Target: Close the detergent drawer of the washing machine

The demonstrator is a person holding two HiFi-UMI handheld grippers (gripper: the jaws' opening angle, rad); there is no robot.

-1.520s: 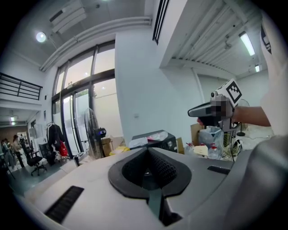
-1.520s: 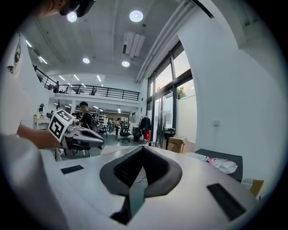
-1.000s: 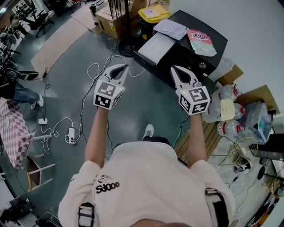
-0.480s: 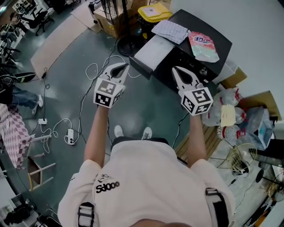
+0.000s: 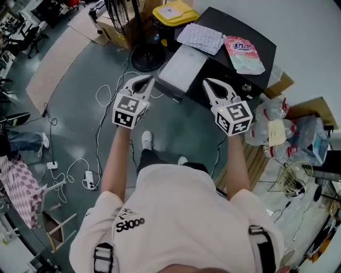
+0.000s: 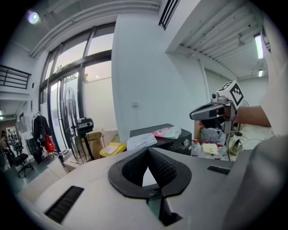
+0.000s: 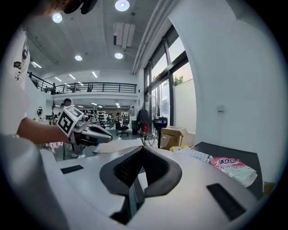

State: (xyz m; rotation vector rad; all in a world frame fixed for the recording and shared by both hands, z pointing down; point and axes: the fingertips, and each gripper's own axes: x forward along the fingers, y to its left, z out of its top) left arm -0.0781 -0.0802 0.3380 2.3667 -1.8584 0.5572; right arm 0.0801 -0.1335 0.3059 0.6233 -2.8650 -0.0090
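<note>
The black washing machine (image 5: 234, 32) stands ahead of me, and its pale detergent drawer (image 5: 184, 63) is pulled out toward me with a dark front panel (image 5: 171, 90). My left gripper (image 5: 147, 80) is shut and empty, hanging just left of the drawer's front. My right gripper (image 5: 208, 82) is also shut and empty, just right of the drawer, over the machine's front. Neither touches the drawer. In the left gripper view the shut gripper (image 6: 147, 151) points at the machine (image 6: 175, 140). In the right gripper view the gripper (image 7: 143, 148) is shut too, with the machine's top (image 7: 234, 155) to its right.
A checked cloth (image 5: 200, 38) and a pink detergent bag (image 5: 244, 53) lie on the machine. A standing fan's base (image 5: 146, 55), a yellow-lidded box (image 5: 171, 11) and cardboard boxes (image 5: 114, 29) sit left of it. Cables (image 5: 106, 96) trail on the floor. Plastic bottles (image 5: 272, 133) are piled at the right.
I have stepped closer to the machine. Both shut grippers moved forward and now flank the front of the pulled-out drawer.
</note>
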